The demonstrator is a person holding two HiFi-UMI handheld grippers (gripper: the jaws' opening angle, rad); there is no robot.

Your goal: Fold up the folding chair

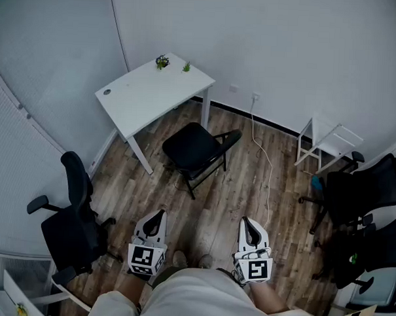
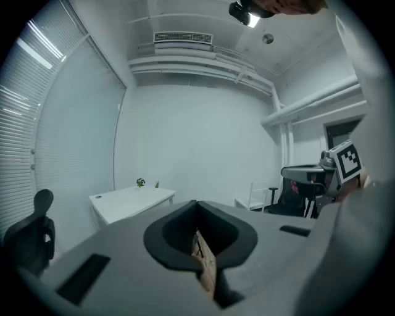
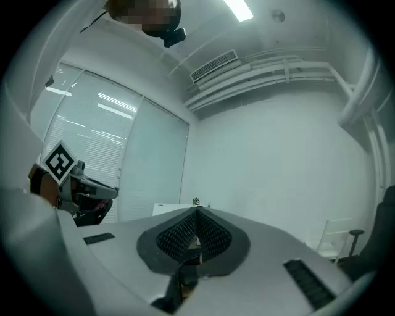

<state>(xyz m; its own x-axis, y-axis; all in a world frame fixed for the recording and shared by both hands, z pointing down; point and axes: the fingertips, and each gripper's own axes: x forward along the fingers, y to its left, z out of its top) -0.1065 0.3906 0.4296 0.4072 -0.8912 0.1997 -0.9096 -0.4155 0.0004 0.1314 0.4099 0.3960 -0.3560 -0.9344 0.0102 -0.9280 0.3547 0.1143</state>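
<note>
A black folding chair stands unfolded on the wood floor, just in front of the white desk; its seat faces left toward the desk. My left gripper is held low near my body, well short of the chair, jaws shut with nothing between them. My right gripper is beside it on the right, also shut and empty. In the left gripper view the left gripper points toward the white desk. The right gripper shows closed ribbed pads in its own view.
A black office chair stands at the left. More black office chairs crowd the right side. A white folding stand leans by the far wall, and a white cable runs across the floor. Two small plants sit on the desk.
</note>
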